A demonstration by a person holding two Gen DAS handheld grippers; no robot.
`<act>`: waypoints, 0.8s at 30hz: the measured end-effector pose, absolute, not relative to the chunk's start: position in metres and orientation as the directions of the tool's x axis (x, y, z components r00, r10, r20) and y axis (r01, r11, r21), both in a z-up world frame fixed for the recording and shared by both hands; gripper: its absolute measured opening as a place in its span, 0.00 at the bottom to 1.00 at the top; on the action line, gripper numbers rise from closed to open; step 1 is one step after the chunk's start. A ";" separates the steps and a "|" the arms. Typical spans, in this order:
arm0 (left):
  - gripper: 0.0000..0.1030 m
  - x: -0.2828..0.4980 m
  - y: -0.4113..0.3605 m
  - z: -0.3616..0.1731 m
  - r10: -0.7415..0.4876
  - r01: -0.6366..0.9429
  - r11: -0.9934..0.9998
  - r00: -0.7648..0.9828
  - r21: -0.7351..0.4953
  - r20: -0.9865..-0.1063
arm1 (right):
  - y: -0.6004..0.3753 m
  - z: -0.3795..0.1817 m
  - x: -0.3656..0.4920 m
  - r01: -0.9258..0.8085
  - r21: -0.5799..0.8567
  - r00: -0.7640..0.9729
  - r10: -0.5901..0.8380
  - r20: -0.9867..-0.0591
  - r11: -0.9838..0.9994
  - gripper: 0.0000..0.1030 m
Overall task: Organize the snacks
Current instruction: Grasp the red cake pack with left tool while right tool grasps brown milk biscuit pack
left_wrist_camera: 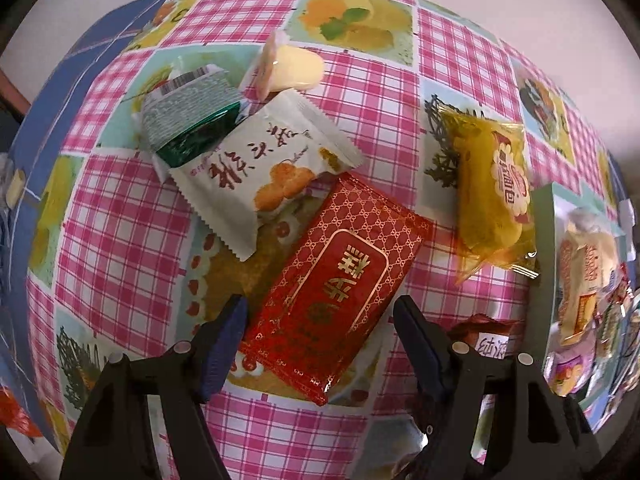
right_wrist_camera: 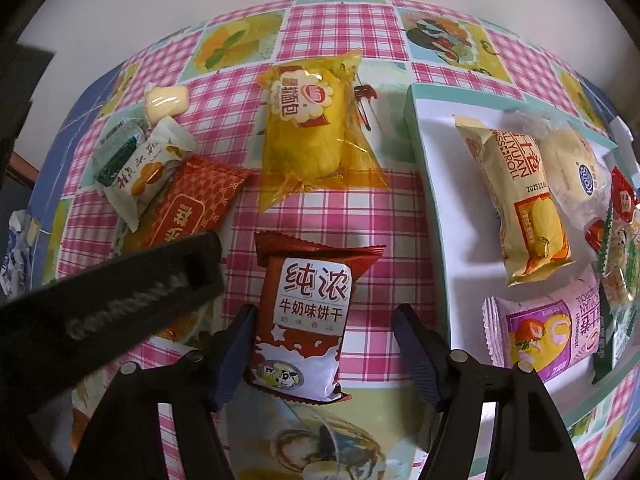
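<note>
My left gripper (left_wrist_camera: 320, 336) is open, its fingers on either side of the near end of a red-and-gold snack packet (left_wrist_camera: 336, 280) lying on the checked tablecloth. My right gripper (right_wrist_camera: 324, 340) is open around a brown-and-white milk biscuit packet (right_wrist_camera: 304, 316). A white biscuit packet (left_wrist_camera: 264, 164), a green-and-silver packet (left_wrist_camera: 188, 120), a pale jelly cup (left_wrist_camera: 292, 68) and a yellow bread packet (left_wrist_camera: 492, 192) lie further off. The yellow bread packet also shows in the right wrist view (right_wrist_camera: 316, 128). A white tray with a teal rim (right_wrist_camera: 428, 152) at the right holds several packets.
The left gripper's black body (right_wrist_camera: 112, 300) crosses the lower left of the right wrist view. The tray shows at the right edge of the left wrist view (left_wrist_camera: 544, 240). The table's blue border (left_wrist_camera: 24, 168) and edge run along the left. A pale wall lies beyond the table.
</note>
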State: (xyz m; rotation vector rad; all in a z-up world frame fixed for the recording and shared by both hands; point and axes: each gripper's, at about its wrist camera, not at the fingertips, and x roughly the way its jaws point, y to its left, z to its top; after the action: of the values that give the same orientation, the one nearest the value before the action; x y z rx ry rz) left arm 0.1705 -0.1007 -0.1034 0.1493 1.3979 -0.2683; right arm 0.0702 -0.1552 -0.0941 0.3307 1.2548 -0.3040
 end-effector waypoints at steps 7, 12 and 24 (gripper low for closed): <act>0.73 0.169 -0.120 -0.108 -0.066 0.294 0.956 0.184 -0.009 -0.981 | -0.147 -0.098 0.073 0.382 0.047 0.275 -0.065 -0.959 0.923 0.70; 0.66 0.168 -0.125 -0.106 -0.063 0.286 0.958 0.196 -0.005 -0.979 | -0.142 -0.100 0.075 0.363 0.020 0.279 -0.088 -0.956 0.932 0.72; 0.52 0.163 -0.103 -0.105 -0.124 0.230 0.970 0.181 -0.081 -0.976 | -0.153 -0.098 0.071 0.399 0.067 0.304 -0.063 -0.951 0.914 0.41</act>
State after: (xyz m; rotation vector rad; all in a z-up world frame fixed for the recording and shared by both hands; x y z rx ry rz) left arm 0.1628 -0.1029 -0.1052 0.0909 1.3662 -0.2505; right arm 0.0710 -0.1533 -0.0981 0.3159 1.2288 -0.3133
